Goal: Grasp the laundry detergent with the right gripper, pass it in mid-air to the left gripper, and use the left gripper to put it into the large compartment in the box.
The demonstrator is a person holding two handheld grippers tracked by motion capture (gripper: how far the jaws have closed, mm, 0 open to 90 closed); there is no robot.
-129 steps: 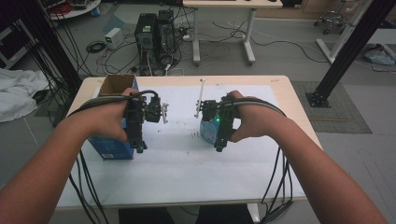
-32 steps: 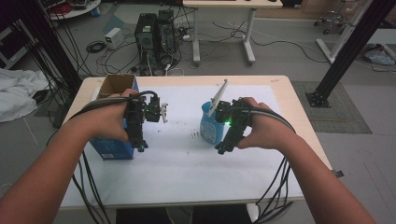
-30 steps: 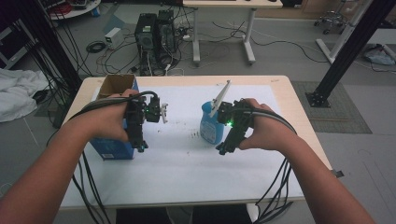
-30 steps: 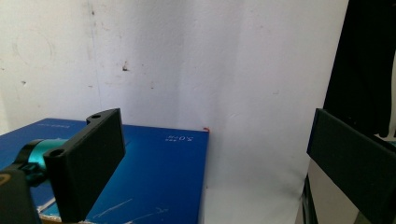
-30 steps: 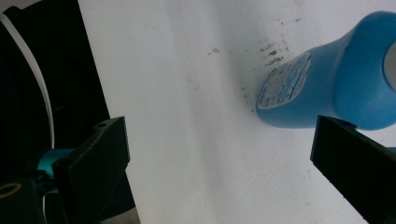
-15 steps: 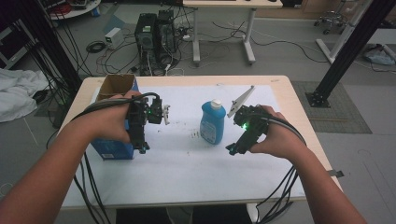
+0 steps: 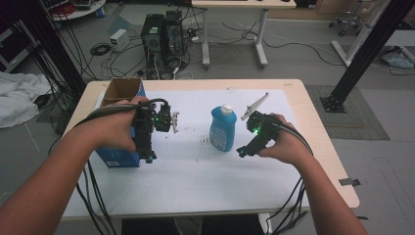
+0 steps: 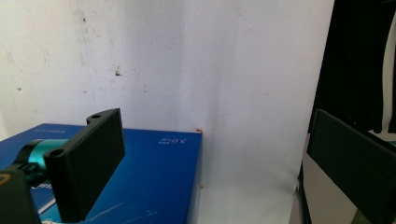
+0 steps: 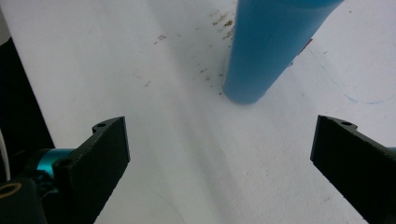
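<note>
our right claw (image 7: 243,151) has backed off the blue bottle (image 7: 223,130), jaws spread; our left claw (image 7: 148,157) hangs spread over the blue box (image 8: 154,177).

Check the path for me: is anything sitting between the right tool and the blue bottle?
Nothing visible. In the right gripper view the open right tool faces the blue bottle across bare white paper bearing small dark specks.

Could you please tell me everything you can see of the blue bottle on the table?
The blue bottle looks like translucent blue plastic with a white cap and a paler label on its front. It stands upright on the white sheet near the table's middle, with dark specks scattered by its base. Nothing grips it: the right tongs are open just beside it, not touching.
</note>
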